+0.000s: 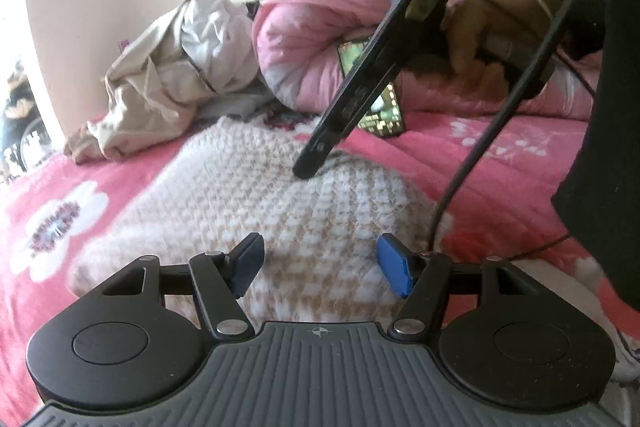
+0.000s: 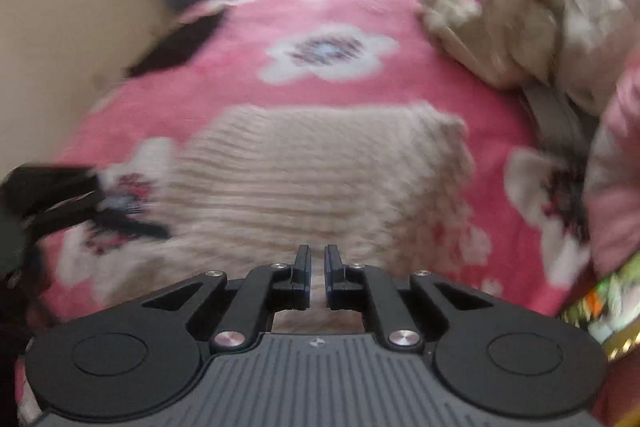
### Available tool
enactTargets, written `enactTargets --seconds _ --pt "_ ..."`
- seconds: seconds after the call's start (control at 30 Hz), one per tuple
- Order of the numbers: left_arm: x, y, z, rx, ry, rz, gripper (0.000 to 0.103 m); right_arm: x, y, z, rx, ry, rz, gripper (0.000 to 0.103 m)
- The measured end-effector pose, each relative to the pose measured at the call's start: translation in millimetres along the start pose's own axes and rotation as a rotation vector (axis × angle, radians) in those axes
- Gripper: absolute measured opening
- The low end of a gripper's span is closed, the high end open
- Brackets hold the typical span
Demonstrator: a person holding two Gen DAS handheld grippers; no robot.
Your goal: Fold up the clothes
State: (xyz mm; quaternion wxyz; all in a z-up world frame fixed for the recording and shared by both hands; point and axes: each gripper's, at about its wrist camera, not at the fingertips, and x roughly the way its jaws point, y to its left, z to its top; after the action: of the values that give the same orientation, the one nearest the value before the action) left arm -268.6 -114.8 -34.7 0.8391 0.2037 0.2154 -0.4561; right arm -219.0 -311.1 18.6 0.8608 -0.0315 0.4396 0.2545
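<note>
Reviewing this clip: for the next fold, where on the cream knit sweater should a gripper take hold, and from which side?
Judging from the right wrist view, the cream knit sweater lies flat as a rough rectangle on the pink floral bedspread. Its far right corner looks best: a free edge, nothing on it. Come from above, outside that corner, pinching the edge.

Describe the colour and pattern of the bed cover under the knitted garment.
Pink bed cover with large white flowers, dark-centred; clearest in the right wrist view.
</note>
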Motion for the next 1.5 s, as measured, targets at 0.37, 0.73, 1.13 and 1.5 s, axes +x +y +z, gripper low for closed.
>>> enactTargets --seconds 0.37,0.73,1.13,1.5 --pt "5.0 -33.0 -19.4 0.143 0.086 -0.014 0.075 31.0 21.2 -33.1 -0.074 0.163 0.040 0.000" --pt "-22.5 38.5 26.3 -0.088 -0.013 0.010 0.066 11.2 5.6 -14.9 -0.010 0.069 0.007 0.004" --pt "8.9 83.7 22.0 -0.229 0.041 0.048 0.066 20.1 3.1 20.9 -0.081 -0.084 -0.110 0.005" --pt "36.1 114.4 -5.6 -0.393 0.121 0.085 0.063 33.5 -8.5 38.7 -0.059 -0.116 -0.137 0.004"
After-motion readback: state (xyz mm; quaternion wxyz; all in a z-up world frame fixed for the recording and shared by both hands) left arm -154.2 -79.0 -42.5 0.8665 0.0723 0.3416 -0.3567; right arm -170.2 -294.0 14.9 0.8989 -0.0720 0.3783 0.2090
